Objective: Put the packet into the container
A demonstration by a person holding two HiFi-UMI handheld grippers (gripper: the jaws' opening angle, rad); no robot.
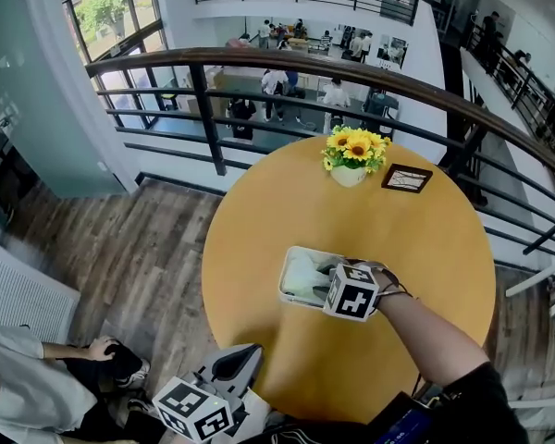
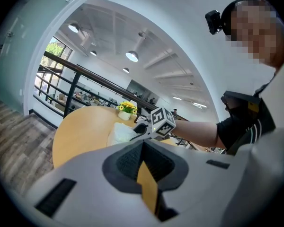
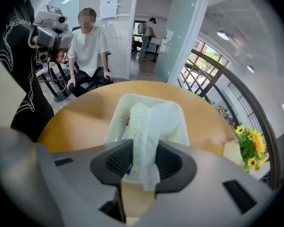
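Note:
A white plastic container (image 1: 290, 254) sits on the round wooden table (image 1: 435, 248), just left of its middle. The packet (image 3: 149, 126), a pale crinkly film pouch, hangs between the jaws of my right gripper (image 3: 143, 162) and reaches down into the container (image 3: 114, 119). The jaws stand apart around the packet and I see no squeeze on it. In the head view, my right gripper (image 1: 328, 268) is over the container's right side. My left gripper (image 1: 252, 350) is off the table's near left edge, shut and empty, pointing at the table (image 2: 80, 131).
A pot of sunflowers (image 1: 354, 155) and a small framed picture (image 1: 406, 178) stand at the table's far side. A dark railing (image 1: 259, 63) curves behind it. A seated person (image 1: 37, 387) is on the floor side, lower left.

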